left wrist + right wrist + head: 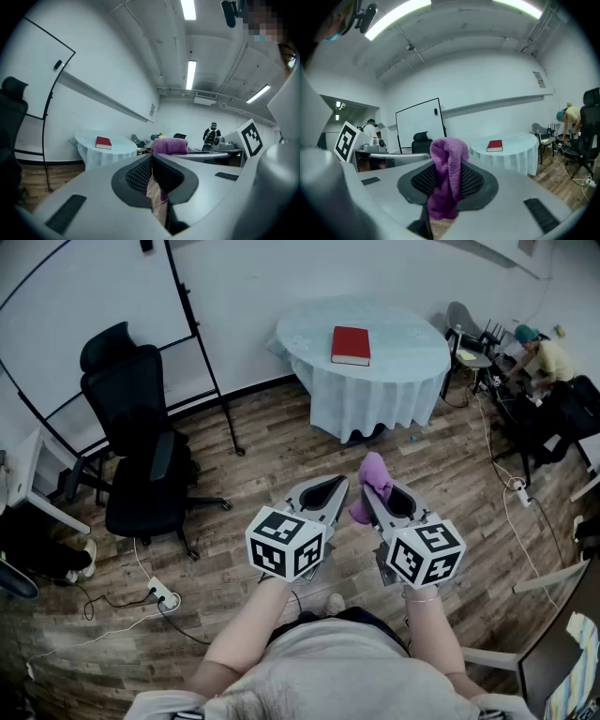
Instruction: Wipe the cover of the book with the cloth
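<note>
A red book (351,345) lies flat on a round table with a pale cloth (403,371), far ahead of both grippers. It also shows small in the left gripper view (103,142) and in the right gripper view (494,146). My right gripper (372,491) is shut on a purple cloth (372,482), which bunches above the jaws and hangs below them (446,178). My left gripper (330,491) is shut with nothing between its jaws, held just left of the right one. Both are at waist height over the floor.
A black office chair (141,456) stands to the left. A whiteboard stand (211,362) rises between chair and table. Cables and a power strip (161,595) lie on the wooden floor. A person (544,357) bends over a desk at the far right.
</note>
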The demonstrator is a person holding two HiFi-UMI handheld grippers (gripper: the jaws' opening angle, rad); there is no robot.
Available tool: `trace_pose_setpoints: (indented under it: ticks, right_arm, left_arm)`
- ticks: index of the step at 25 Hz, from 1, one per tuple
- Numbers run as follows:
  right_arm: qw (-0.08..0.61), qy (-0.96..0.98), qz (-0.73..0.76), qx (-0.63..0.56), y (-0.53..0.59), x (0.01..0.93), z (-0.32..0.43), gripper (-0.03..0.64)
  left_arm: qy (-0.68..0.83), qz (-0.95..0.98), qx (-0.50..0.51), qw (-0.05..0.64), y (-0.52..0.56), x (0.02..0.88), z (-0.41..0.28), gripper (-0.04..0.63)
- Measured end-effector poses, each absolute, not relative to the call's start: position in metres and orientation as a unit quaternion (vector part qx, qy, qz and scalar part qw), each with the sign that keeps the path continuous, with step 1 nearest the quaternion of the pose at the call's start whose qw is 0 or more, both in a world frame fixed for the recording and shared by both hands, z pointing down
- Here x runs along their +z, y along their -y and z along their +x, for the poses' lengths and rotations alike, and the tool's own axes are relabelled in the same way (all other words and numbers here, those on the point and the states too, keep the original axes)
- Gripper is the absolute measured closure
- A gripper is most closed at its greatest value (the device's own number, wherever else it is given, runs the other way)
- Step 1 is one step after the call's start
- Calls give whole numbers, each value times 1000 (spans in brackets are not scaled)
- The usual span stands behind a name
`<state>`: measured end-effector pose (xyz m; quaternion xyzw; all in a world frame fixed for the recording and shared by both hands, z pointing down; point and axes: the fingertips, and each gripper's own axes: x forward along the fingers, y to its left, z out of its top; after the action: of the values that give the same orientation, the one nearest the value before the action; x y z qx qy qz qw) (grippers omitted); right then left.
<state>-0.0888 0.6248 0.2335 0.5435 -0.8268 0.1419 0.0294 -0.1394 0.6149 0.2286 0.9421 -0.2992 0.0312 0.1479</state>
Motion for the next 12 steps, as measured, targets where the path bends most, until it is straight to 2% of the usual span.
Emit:
trace_pose_setpoints:
  ticks: [12]
  right_arm:
    - [11, 830, 534, 163, -627, 239, -71, 500]
  left_arm:
    - [295, 940, 35, 168, -609, 236, -127, 575]
